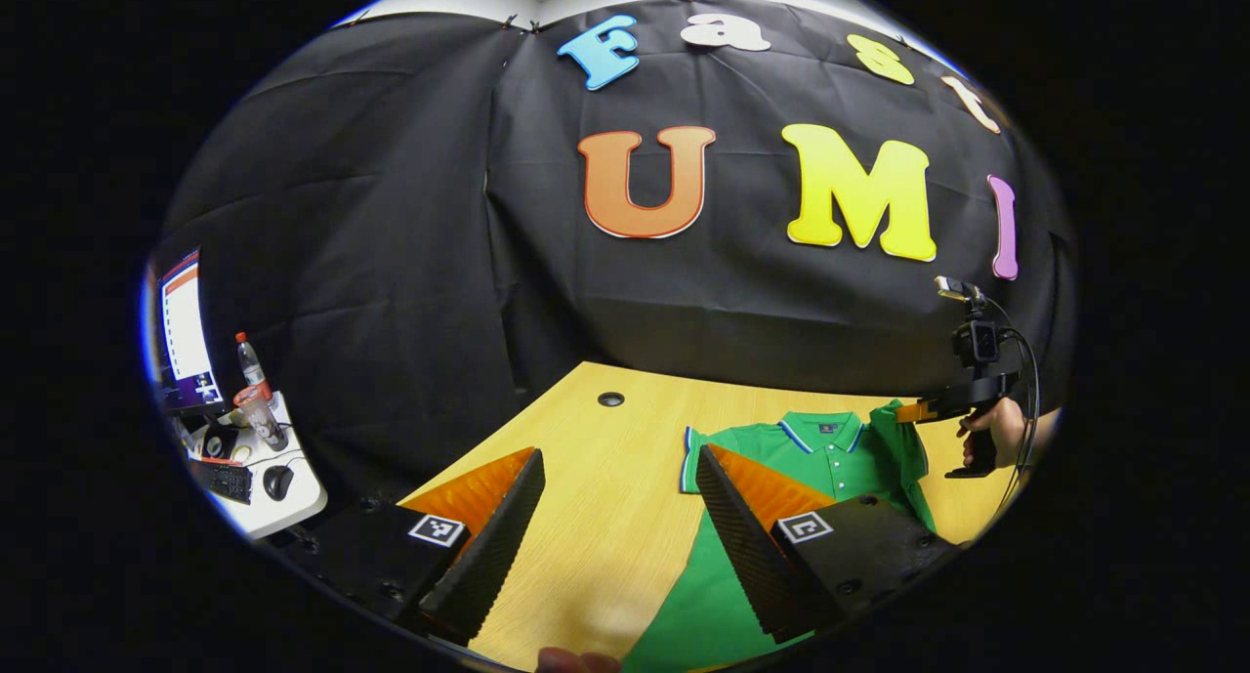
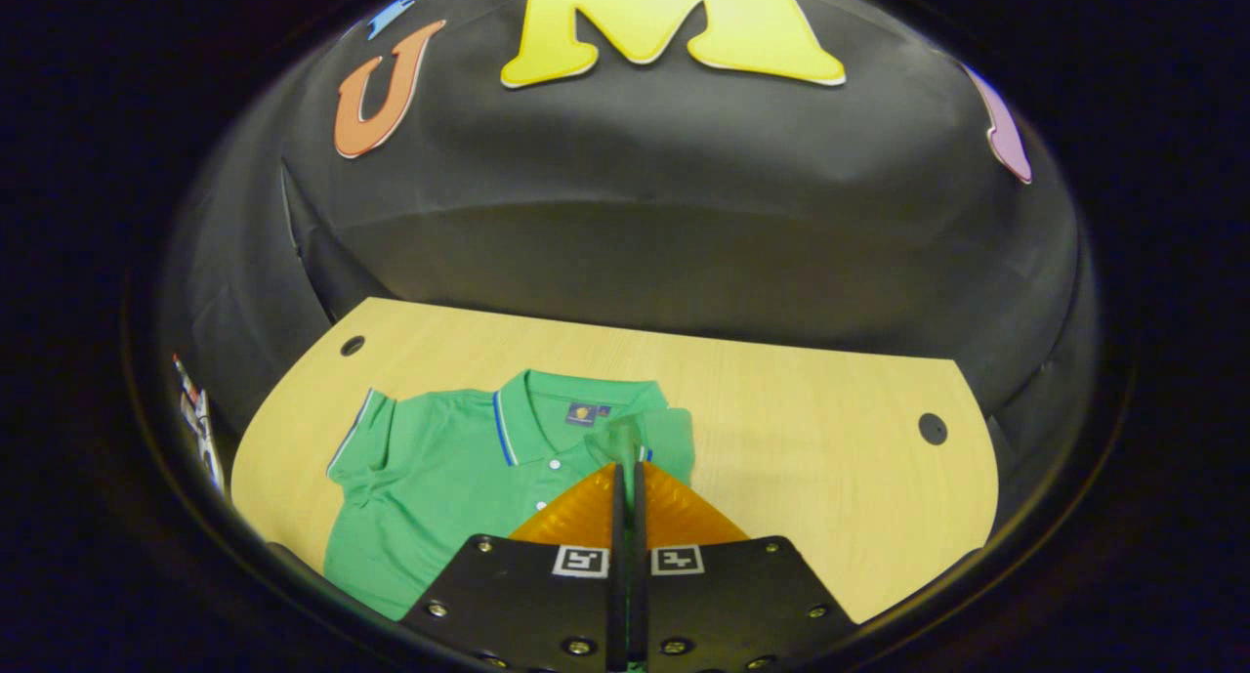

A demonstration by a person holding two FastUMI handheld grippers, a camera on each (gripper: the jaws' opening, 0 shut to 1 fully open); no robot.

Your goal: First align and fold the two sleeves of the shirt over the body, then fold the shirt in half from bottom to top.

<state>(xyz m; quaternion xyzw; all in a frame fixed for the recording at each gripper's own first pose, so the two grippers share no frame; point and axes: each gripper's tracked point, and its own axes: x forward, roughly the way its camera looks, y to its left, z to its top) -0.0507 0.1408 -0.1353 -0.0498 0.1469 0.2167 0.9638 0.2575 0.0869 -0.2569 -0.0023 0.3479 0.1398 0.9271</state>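
Observation:
A green polo shirt point(image 2: 439, 473) with a blue-and-white trimmed collar lies face up on the wooden table point(image 2: 801, 409), collar toward the wall. My right gripper point(image 2: 627, 470) is shut on the shirt's right sleeve point(image 2: 625, 437), which is pulled up in a fold by the collar. The left sleeve point(image 2: 359, 439) lies flat and spread out. In the left gripper view my left gripper point(image 1: 620, 453) stands open above the table, just left of the shirt point(image 1: 830, 453), with nothing between its fingers. Farther off, the right gripper point(image 1: 928, 411), in a hand point(image 1: 991, 429), holds the raised sleeve point(image 1: 896, 431).
Cable holes sit in the table's far corners point(image 2: 933, 427) point(image 2: 353, 345). Beyond the table's left edge stands a side desk point(image 1: 293, 502) with a monitor point(image 1: 184, 331), a bottle point(image 1: 251, 360), a keyboard and a mouse. The black cloth wall runs close behind the table.

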